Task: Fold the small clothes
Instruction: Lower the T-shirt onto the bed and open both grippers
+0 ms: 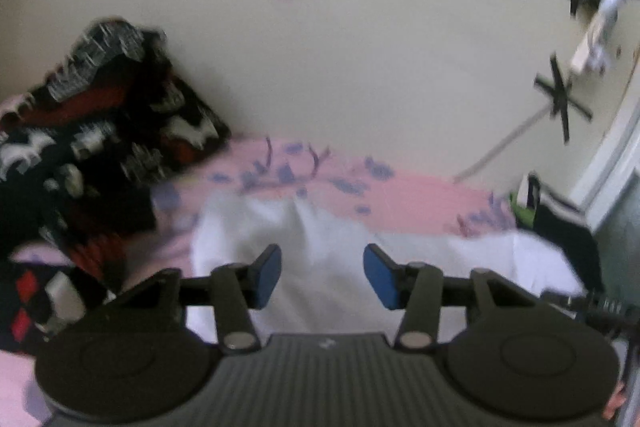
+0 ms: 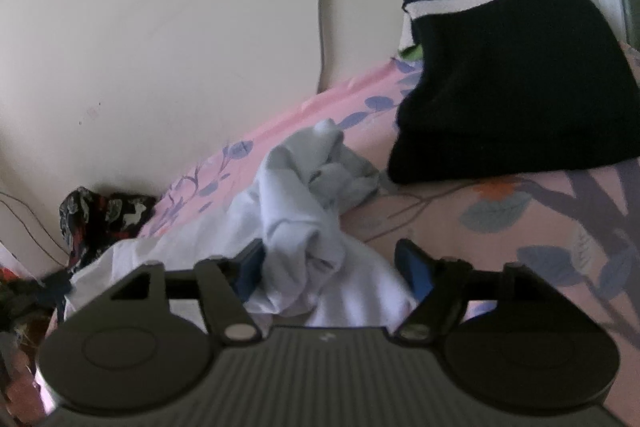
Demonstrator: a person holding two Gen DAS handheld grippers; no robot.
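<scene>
A white garment [image 1: 328, 227] lies spread on the pink flowered bed sheet [image 1: 420, 199]. My left gripper [image 1: 323, 275] hovers just over it, its blue pads [image 1: 268, 273] apart with no cloth pinched between them. In the right wrist view the same white garment [image 2: 296, 223] is bunched into a crumpled ridge that rises between the jaws of my right gripper [image 2: 332, 269]. That gripper is open: the cloth rests against the left pad [image 2: 250, 269], and the right pad [image 2: 414, 267] stands clear of the ridge.
A black, red and white patterned garment [image 1: 104, 131] is heaped at the left against the cream wall [image 1: 360, 47]. A black garment with a white stripe [image 2: 508, 83] lies at the right on the sheet [image 2: 500, 227]. A door frame [image 1: 612, 163] stands far right.
</scene>
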